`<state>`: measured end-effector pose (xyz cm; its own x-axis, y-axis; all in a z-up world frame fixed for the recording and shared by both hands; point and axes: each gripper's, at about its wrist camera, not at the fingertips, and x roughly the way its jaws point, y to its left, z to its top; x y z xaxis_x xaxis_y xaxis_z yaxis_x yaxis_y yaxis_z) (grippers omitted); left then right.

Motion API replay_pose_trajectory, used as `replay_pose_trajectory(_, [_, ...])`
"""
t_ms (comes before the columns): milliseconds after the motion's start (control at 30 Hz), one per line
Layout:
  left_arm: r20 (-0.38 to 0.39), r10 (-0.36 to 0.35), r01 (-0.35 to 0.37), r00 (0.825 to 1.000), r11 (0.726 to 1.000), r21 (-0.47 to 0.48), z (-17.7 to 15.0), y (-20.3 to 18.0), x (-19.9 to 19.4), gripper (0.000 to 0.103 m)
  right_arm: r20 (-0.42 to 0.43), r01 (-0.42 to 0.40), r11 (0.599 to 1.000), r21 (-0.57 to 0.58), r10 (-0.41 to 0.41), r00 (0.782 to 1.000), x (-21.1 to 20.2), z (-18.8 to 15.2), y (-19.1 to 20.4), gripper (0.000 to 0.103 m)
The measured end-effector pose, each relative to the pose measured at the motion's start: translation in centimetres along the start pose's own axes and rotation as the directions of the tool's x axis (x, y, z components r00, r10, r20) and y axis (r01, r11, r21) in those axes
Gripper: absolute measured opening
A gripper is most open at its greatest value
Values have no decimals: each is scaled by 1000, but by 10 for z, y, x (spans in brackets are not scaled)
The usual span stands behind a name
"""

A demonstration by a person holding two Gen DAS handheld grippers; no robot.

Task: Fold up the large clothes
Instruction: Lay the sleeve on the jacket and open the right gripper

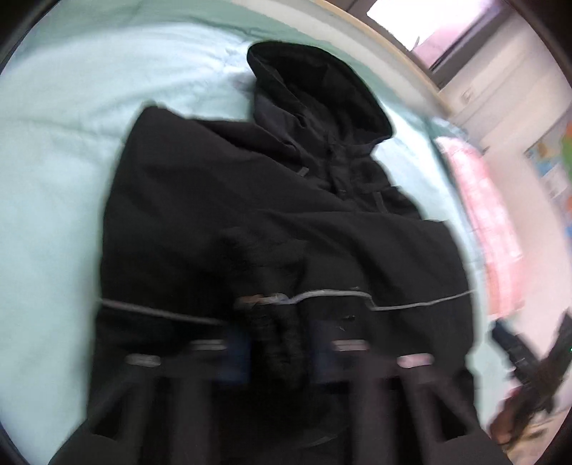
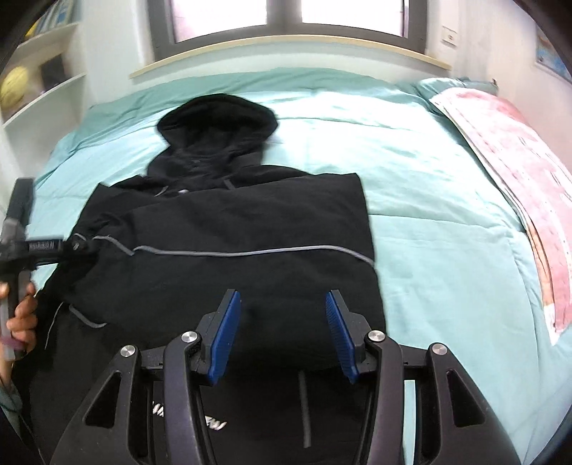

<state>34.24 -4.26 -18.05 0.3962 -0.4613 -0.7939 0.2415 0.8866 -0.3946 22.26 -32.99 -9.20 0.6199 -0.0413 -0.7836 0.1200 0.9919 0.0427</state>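
Black hooded jacket (image 2: 228, 229) spread on bed (image 2: 429, 200), hood (image 2: 218, 121) toward window (image 2: 286, 18), grey piping across body. Bed covered in pale teal quilt; pink blanket (image 2: 507, 168) along one side. Right tongs (image 2: 282, 329) released, blue pads apart above lower jacket, nothing between. Left tongs (image 2: 84, 246) clenched on jacket fabric at side edge, own view blurred.

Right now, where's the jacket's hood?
In the right wrist view, the hood lies on the teal bedspread, upper left, pointing toward the window.
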Motion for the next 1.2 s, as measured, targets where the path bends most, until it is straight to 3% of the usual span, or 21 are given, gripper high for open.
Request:
replay_pose_trajectory(67, [72, -13, 12, 997, 1000, 22, 4, -3, -21, 20, -3, 6, 1000, 23, -6, 1000, 7, 7, -9, 52])
replay_pose_trajectory(133, [175, -80, 76, 981, 997, 29, 9, 1, -55, 20, -4, 8, 999, 39, -8, 1000, 14, 13, -12, 52])
replay_pose_trajectory(200, [216, -128, 124, 968, 992, 29, 13, 13, -76, 20, -10, -7, 998, 63, 8, 1000, 23, 19, -12, 52])
replay_pose_trajectory(267, [205, -157, 155, 966, 988, 26, 14, 29, -81, 20, -25, -47, 995, 90, 49, 998, 35, 25, -9, 53])
replay_pose_trajectory(333, [146, -158, 162, 977, 987, -11, 10, 53, -69, 20, -48, -67, 993, 98, 72, 996, 52, 26, -1, 53])
replay_pose_trajectory(433, [15, -114, 115, 993, 988, -107, -8, 92, -21, 20, -130, -8, 999, 53, 15, 991, 92, 15, 14, 52])
replay_pose_trajectory(467, [-14, -157, 152, 988, 976, -155, -14, 106, -6, 21, -141, 22, 999, 28, -18, 990, 103, 9, 19, 52])
replay_pose_trajectory(533, [11, -272, 266, 962, 928, -263, -18, 129, 1, 21, -128, 62, 998, -17, -63, 990, 111, 2, 24, 52])
replay_pose_trajectory(600, [11, -288, 280, 957, 919, -276, -17, 130, -3, 21, -137, 68, 997, -25, -70, 988, 110, 3, 26, 52])
replay_pose_trajectory(700, [35, -175, 178, 984, 974, -140, -17, 103, -31, 23, -168, 61, 997, -57, -70, 983, 104, 12, 27, 52])
replay_pose_trajectory(767, [76, -91, 93, 993, 995, -34, -17, 81, -55, 25, -160, 51, 997, -61, -60, 985, 91, 21, 26, 53])
replay_pose_trajectory(833, [139, -52, 47, 989, 998, 39, -14, 62, -77, 28, -108, 13, 999, -35, -16, 994, 79, 34, 29, 53])
replay_pose_trajectory(933, [217, -77, 67, 973, 996, 55, 4, 36, -97, 31, -26, -1, 1000, 8, 1, 1000, 68, 58, 31, 54])
replay_pose_trajectory(1000, [212, -85, 69, 974, 994, 83, 15, 19, -88, 32, -17, 13, 999, 38, -12, 1000, 76, 70, 31, 54])
replay_pose_trajectory(1100, [142, -24, 9, 990, 995, 103, 31, 0, -41, 34, -56, 60, 995, 76, -56, 997, 104, 77, 27, 54])
replay_pose_trajectory(1200, [32, 126, -128, 992, 987, 97, 25, 9, 21, 34, -157, 124, 991, 52, -115, 981, 145, 67, 20, 54])
